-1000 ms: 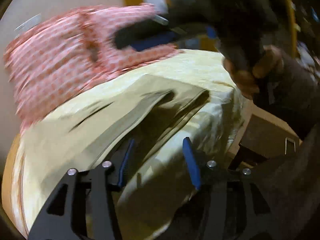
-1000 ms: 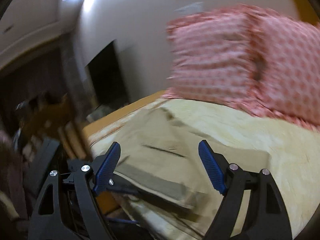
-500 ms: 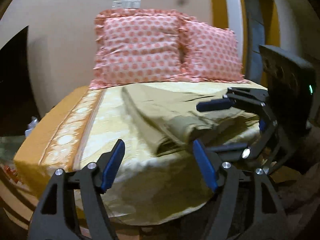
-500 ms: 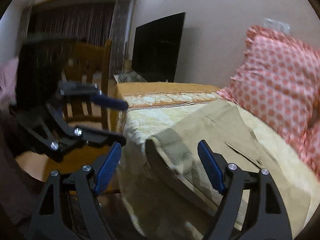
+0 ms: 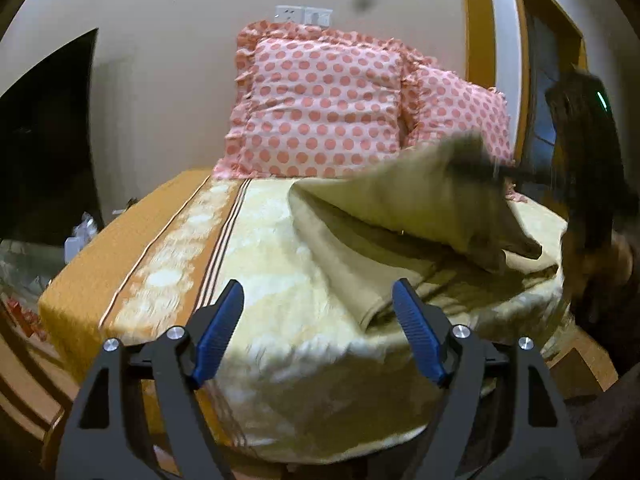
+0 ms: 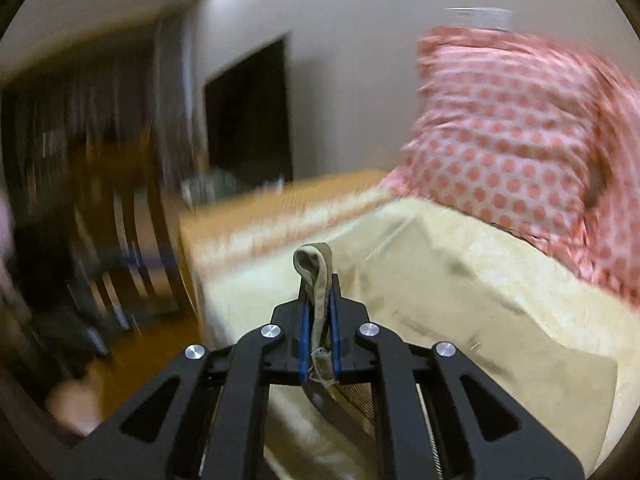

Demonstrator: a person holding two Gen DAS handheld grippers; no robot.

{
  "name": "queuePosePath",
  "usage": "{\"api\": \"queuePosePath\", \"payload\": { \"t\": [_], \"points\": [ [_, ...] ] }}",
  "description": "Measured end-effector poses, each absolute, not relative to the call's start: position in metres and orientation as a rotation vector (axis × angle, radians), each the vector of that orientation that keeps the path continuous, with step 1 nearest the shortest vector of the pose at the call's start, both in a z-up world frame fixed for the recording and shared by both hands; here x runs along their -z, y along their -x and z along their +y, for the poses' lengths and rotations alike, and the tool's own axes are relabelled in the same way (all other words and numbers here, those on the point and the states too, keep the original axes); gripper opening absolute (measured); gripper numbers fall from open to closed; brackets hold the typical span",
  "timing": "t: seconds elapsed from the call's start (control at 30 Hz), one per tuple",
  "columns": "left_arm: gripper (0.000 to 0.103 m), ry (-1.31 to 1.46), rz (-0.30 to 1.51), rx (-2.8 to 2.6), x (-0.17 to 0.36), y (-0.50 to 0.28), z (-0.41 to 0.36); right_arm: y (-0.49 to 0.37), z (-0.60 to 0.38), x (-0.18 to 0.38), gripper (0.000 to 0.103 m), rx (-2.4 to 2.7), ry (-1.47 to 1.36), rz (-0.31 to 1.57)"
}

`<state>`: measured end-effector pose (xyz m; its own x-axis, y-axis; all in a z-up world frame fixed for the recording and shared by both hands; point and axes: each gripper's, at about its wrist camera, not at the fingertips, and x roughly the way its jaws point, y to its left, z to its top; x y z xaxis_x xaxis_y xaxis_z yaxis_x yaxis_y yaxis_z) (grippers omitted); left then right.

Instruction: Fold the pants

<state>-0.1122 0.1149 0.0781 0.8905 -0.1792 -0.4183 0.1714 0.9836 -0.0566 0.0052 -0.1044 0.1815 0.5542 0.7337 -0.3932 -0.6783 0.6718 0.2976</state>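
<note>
Since half a second ago the right tool [image 6: 319, 326] has gone from spread wide to clamped on a fold of the khaki pants [image 5: 362, 248], and it has lifted that edge off the bed [image 5: 276, 264]. From the right wrist view a loop of the fabric stands up between its blue pads [image 6: 303, 334], with a frayed bit of cloth behind them. From the left wrist view the raised flap of the pants hangs over the part lying flat, on the right half of the bed, with the right tool a dark blur at the flap's far right corner. The left tool [image 5: 318, 318] is spread wide, gripping nothing, held near the bed's near edge; its right pad is just beside the near edge of the pants. Two pink polka-dot pillows [image 5: 320, 108] lean against the wall at the far end of the bed, and a dark television [image 6: 248, 114] stands to the left. An orange-bordered yellow bedspread [image 5: 160, 248] covers the bed.
</note>
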Motion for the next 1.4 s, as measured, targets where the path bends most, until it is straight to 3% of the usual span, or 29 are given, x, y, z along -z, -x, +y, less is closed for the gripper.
{"api": "queuePosePath", "payload": {
  "t": [0.17,0.3,0.43,0.5,0.53,0.57,0.7,0.8,0.83,1.13,1.3,1.33,1.4],
  "points": [
    [0.082,-0.011,0.420,0.259,-0.091,0.080,0.089,-0.083,-0.221,-0.193,0.008,-0.583,-0.576,0.583],
    [0.082,-0.008,0.461,0.301,-0.093,0.043,0.068,-0.134,-0.291,-0.143,0.008,-0.370,-0.781,0.716],
    [0.082,-0.006,0.497,0.332,-0.089,0.019,0.053,-0.158,-0.294,-0.113,0.013,-0.348,-0.705,0.850],
    [0.082,-0.015,0.512,0.337,-0.085,0.014,0.049,-0.161,-0.296,-0.104,0.032,-0.358,-0.666,0.906],
    [0.082,-0.016,0.519,0.337,-0.083,0.012,0.048,-0.160,-0.302,-0.100,0.062,-0.353,-0.653,0.923],
    [0.082,-0.014,0.529,0.335,-0.080,0.010,0.048,-0.154,-0.306,-0.097,0.080,-0.348,-0.633,0.935],
    [0.082,-0.008,0.555,0.315,-0.073,0.005,0.054,-0.124,-0.312,-0.091,0.075,-0.396,-0.571,0.957],
    [0.083,0.006,0.568,0.305,-0.070,0.001,0.058,-0.101,-0.305,-0.083,0.053,-0.438,-0.534,0.998],
    [0.083,0.009,0.569,0.305,-0.069,0.000,0.058,-0.094,-0.302,-0.084,0.050,-0.458,-0.526,0.997],
    [0.084,-0.002,0.573,0.333,-0.066,0.000,0.052,-0.065,-0.302,-0.071,0.051,-0.345,-0.531,1.090],
    [0.085,0.002,0.570,0.339,-0.066,0.001,0.052,-0.070,-0.299,-0.064,0.058,-0.414,-0.633,1.071],
    [0.085,0.003,0.569,0.341,-0.067,0.002,0.052,-0.073,-0.298,-0.064,0.056,-0.417,-0.633,1.061],
    [0.085,0.002,0.564,0.344,-0.068,0.003,0.051,-0.080,-0.294,-0.059,0.043,-0.427,-0.608,1.043]
  ]
}}
